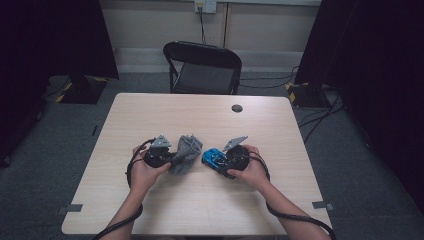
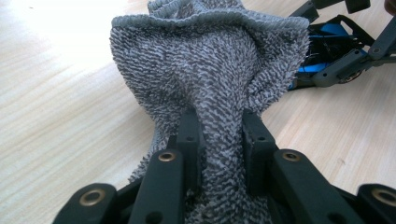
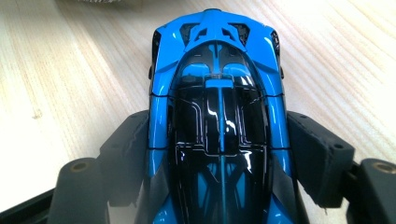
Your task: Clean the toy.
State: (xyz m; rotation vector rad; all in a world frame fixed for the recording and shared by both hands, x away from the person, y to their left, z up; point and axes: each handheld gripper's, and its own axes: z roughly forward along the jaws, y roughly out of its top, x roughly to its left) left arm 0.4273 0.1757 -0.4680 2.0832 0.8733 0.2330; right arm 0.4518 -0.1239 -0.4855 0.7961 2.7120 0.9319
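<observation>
The left gripper (image 2: 218, 135) is clenched on a bunched grey knitted sock (image 2: 210, 70), its speckled fabric rising in folds off the pale wooden table (image 1: 210, 115) near the middle. Just beside it, the right gripper (image 3: 219, 154) clamps both flanks of a glossy blue toy sports car (image 3: 219, 93) with a black canopy, resting on the tabletop.

Toy car (image 3: 219, 121) rear cut off by the frame's bottom edge; grey cloth (image 2: 210, 70) hides the table behind it.
</observation>
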